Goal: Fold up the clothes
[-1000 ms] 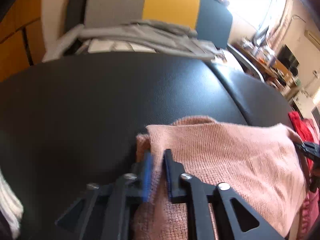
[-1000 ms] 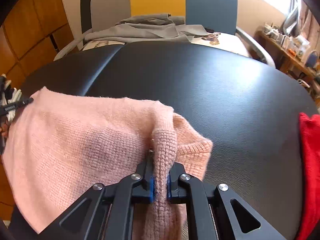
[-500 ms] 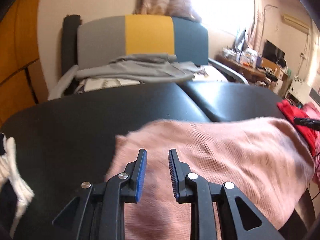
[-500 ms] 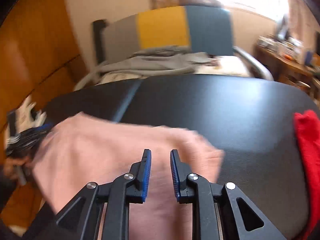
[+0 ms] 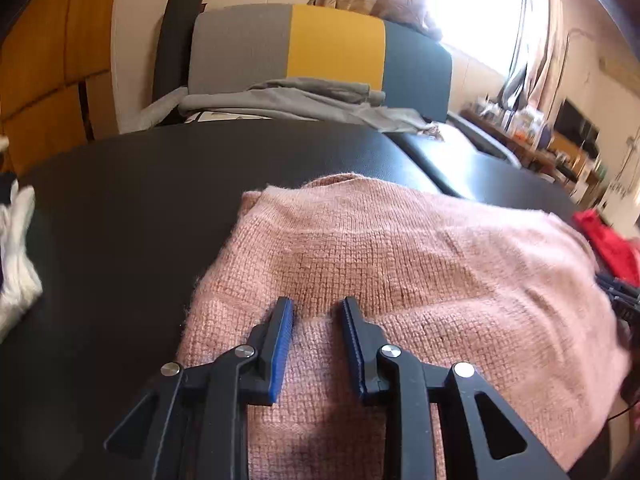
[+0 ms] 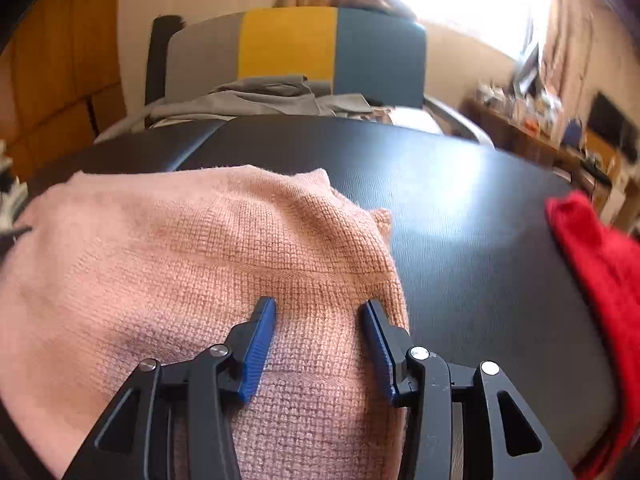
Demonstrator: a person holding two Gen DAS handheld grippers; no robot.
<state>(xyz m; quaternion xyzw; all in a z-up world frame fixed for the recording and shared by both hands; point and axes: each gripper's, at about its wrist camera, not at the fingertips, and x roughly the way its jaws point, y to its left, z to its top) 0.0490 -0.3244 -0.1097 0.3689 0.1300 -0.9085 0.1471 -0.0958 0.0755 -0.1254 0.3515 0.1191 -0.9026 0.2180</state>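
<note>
Presently, the pink knitted sweater [image 5: 400,280] lies folded on the black padded table [image 5: 140,220], its near part over the table's near edge. The left gripper [image 5: 316,308] sits above the sweater's left portion with its blue-padded jaws parted and nothing between them. The right gripper [image 6: 320,308] is over the sweater's right portion, jaws spread wider, likewise holding nothing. Whether either gripper's fingertips touch the knit cannot be determined. A red garment [image 6: 600,264] lies on the table to the right, apart from the sweater. A white cloth [image 5: 16,256] rests at the table's left edge. Beyond the table, grey clothing [image 6: 260,100] is draped on a chair with grey, yellow and blue panels [image 6: 288,44].
</note>
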